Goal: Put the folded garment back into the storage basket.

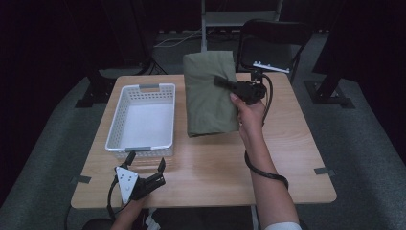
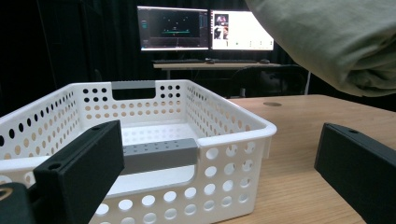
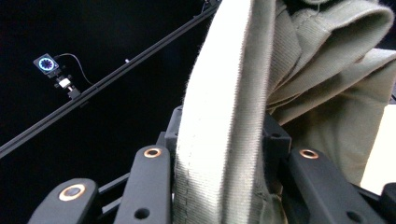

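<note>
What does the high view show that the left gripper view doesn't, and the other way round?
High view alone: the right gripper shut on the folded green cloth, lifted over the table's far side, the person's forearm, and the left gripper from outside, jaws open by the basket's near end.

Left gripper view alone: two lit monitors on a desk behind, and the basket's grey handle up close.

Both: the white basket, the wooden table, and the cloth.

Each black hand-held gripper (image 1: 143,168) trails a black cable; the left bears a grey three-cornered plate.
</note>
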A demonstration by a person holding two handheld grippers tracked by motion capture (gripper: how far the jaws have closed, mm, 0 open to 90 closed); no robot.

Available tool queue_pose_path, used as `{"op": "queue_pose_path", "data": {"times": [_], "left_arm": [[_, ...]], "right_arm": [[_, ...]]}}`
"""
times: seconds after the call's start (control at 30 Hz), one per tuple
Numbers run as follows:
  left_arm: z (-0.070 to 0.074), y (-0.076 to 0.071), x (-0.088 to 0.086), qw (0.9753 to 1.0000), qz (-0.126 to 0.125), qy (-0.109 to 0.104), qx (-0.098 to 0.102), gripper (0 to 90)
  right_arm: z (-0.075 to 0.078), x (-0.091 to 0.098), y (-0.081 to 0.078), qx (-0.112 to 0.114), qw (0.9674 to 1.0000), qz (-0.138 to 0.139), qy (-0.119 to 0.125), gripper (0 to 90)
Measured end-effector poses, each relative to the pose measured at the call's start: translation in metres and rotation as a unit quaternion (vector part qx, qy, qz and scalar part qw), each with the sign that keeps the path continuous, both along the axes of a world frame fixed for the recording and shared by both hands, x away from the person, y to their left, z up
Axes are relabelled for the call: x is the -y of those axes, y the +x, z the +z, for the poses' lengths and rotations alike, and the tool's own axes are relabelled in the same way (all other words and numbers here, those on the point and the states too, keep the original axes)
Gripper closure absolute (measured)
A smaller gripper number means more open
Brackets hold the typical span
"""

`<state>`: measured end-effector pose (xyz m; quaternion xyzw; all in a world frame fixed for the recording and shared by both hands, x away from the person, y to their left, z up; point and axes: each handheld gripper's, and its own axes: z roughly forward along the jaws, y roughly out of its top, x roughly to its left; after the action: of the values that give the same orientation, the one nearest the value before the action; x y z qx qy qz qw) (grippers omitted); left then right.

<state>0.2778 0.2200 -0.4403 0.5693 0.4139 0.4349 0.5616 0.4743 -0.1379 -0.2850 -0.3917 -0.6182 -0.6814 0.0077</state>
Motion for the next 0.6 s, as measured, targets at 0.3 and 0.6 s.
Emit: {"op": "queue_pose_path", "data": {"times": [0.3, 0.6], "left_arm": [[0.0, 0.0, 0.0, 1.0, -0.002, 0.0, 0.0, 2.7], [0.0, 0.0, 0.0, 1.0, -0.003, 0.0, 0.0, 2.7]], "right_arm": [[0.003, -0.022, 0.003, -0.001, 0.9999, 0.002, 0.014, 65.0], [0.012, -0.046, 0.006, 0.005, 0.9998, 0.011, 0.018, 65.0]]}}
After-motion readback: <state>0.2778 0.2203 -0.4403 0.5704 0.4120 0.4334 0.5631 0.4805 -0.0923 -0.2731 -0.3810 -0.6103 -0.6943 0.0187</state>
